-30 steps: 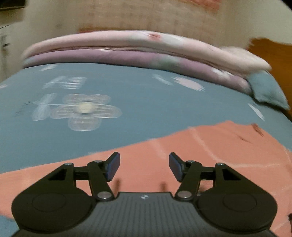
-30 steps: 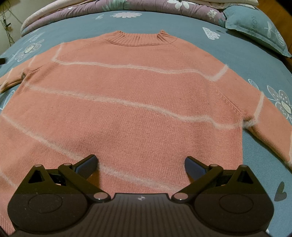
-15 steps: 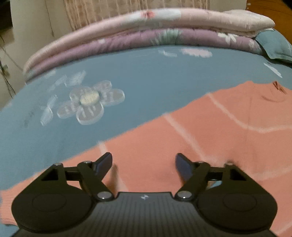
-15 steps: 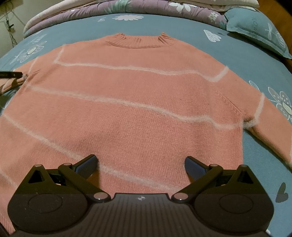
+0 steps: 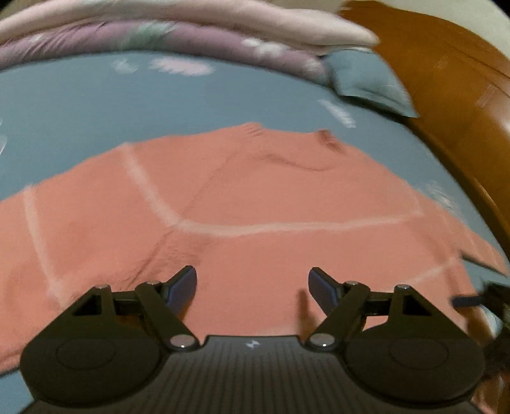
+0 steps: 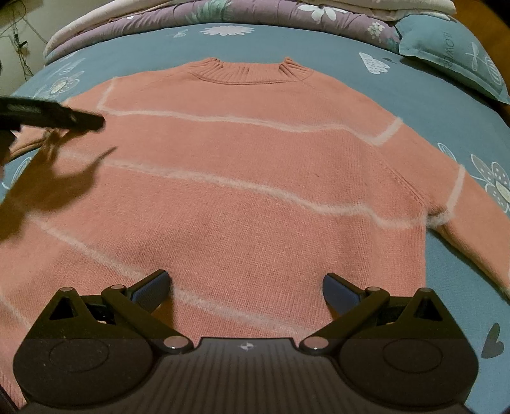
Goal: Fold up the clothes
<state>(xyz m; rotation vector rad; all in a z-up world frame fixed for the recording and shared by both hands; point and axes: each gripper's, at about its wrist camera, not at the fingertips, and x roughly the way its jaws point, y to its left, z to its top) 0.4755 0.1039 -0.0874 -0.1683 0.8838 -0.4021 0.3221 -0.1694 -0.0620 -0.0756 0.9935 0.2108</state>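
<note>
Left gripper [image 5: 251, 285]: the fingers were held wide apart, with nothing between them; they were poised over the sweater's left side, near the armpit seam. The view was blurred.
Right gripper [image 6: 245, 288]: the fingers [image 6: 149, 288] were spread wide and empty, poised above the near part of the sweater's body, close to the hem.
Left gripper from the right wrist view: a dark finger [image 6: 54, 114] was seen reaching in from the left edge above the left shoulder, and a shadow was cast on the knit below it.
Sweater [image 6: 248, 178]: a salmon-pink knit with thin pale stripes was laid flat on the bedsheet, front or back upward could not be told.
Sweater direction: the ribbed collar [image 6: 251, 71] was pointed to the far side and the hem to the near side, so the long axis was run from near to far; the sleeves were spread out to the left and right.
Bedsheet [image 6: 366, 82]: teal cloth printed with flowers was seen under and around the sweater.
Pillow [image 6: 452, 54]: a teal pillow was placed at the far right.
Folded quilts [image 6: 223, 12]: purple and pink bedding was stacked along the far edge.
Headboard [image 5: 446, 105]: orange wood was seen at the right.
</note>
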